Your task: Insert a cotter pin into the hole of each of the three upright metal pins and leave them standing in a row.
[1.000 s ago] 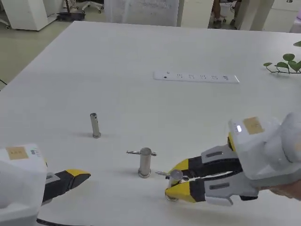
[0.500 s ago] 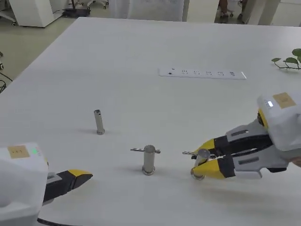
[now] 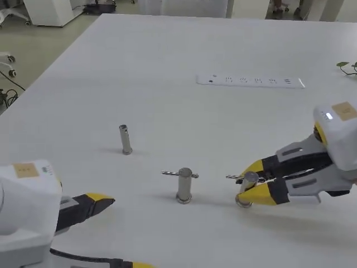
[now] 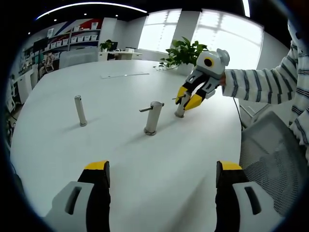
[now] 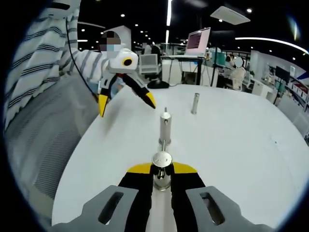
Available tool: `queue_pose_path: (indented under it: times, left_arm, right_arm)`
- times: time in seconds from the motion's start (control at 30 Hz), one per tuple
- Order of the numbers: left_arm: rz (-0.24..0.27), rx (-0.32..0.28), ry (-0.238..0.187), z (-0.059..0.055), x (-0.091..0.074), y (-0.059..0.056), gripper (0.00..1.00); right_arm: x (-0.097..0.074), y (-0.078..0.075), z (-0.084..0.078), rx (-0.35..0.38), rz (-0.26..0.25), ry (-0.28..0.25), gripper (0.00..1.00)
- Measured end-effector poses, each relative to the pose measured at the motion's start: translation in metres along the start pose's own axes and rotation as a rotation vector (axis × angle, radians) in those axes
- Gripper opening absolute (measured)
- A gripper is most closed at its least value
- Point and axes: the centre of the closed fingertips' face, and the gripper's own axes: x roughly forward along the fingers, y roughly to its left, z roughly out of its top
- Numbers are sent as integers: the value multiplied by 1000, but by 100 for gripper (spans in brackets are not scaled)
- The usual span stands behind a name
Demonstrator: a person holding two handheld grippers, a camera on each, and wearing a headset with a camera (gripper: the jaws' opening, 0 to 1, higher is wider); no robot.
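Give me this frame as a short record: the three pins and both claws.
left pin: silver cylindrical metal pin, upright, no cotter pin
middle pin: upright, thin metal cotter pin through its top
right pin: upright, second cotter pin through it, clamped by right claw
left claw: open, empty, apart from pins

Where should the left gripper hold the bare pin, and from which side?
I would grip the bare pin on its plain mid-shaft, above the wider foot and below the top, which must stay free for inserting. It stands upright, so bring the open left gripper in level from the near side.
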Motion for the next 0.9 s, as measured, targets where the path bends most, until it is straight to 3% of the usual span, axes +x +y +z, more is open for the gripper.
queue_pose_path:
  times: [0.43, 0.9]
  left_arm:
    - [4, -10, 26, -5, 0, -1, 90]
    - [8, -3, 43, -6, 1, -2, 89]
  right_arm:
    - [3, 1, -10, 3, 26, 1, 13]
    - [2, -4, -10, -9, 22, -14, 14]
